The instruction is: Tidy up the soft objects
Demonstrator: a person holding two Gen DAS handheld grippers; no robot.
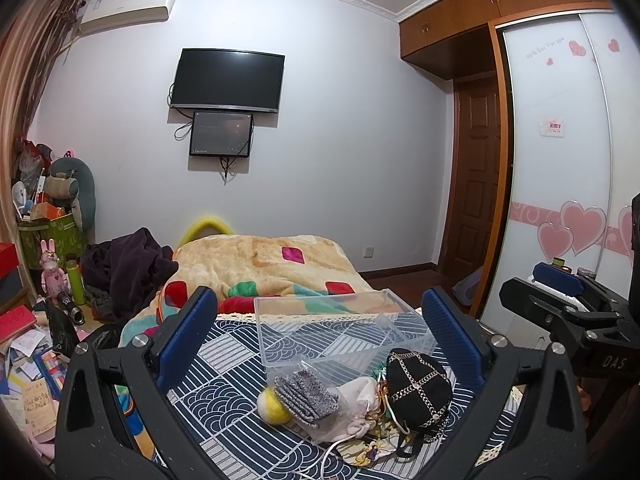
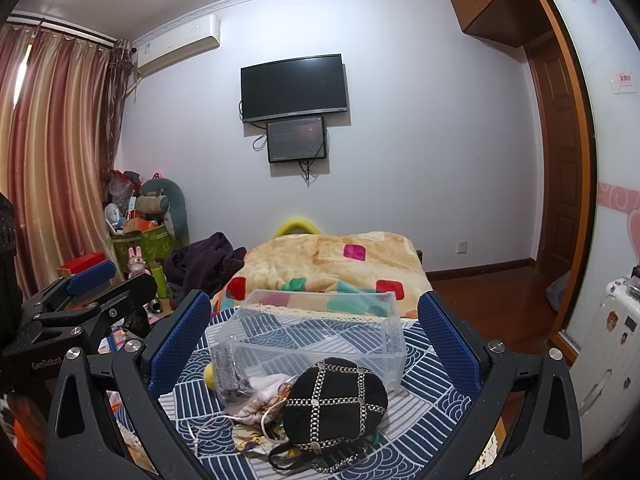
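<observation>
Both tools are held wide open and nothing is gripped: the left gripper [image 1: 316, 344] and the right gripper [image 2: 314, 344] are poised above a small heap of soft things on the blue-and-white patterned cloth [image 1: 224, 364] at the foot of the bed. The clear plastic bin [image 2: 320, 332] stands empty just behind the heap, and it is judged to be the intended container. The black chain-trimmed pouch [image 2: 334, 408] lies nearest the right gripper, touching the pale drawstring bag [image 1: 360, 404]; the grey knitted piece in its plastic wrap [image 1: 306, 396] rests against the yellow felt ball [image 1: 270, 406] on the left side.

One item is best taken at a time, and the outermost ones first, so that nothing is dragged along. The pouch is probably best gripped across its rounded body rather than by its chains or strap, which would slip or swing. The white cord [image 1: 340, 446] threaded under the heap may snag, so a lift should be slow and straight up. Release is best made low inside the bin, since its light walls could be tipped or pushed by a finger
</observation>
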